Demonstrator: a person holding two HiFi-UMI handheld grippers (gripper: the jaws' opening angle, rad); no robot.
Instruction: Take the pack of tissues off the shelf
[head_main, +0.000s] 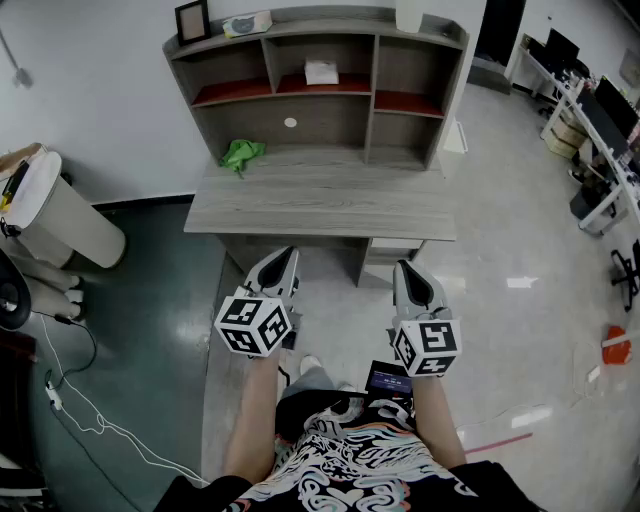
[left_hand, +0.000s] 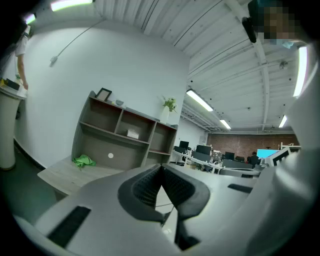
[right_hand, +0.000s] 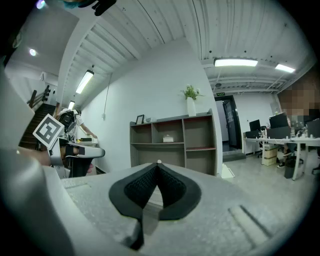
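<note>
Left gripper view: the left gripper has its jaws together on nothing, the right gripper too. Well ahead, past the worktop, the tissues lie in the shelf's middle upper bay. Arriving with jaws unopened would likely push them deeper.

vase on shelf: top cut off by head view's upper edge | picture frame: picture too small to tell | pack of tissues: print too small to read | green thing on tabletop: kind unclear | right gripper view: tabletop hidden behind right gripper | left gripper view: tabletop's right part hidden behind left gripper
</note>
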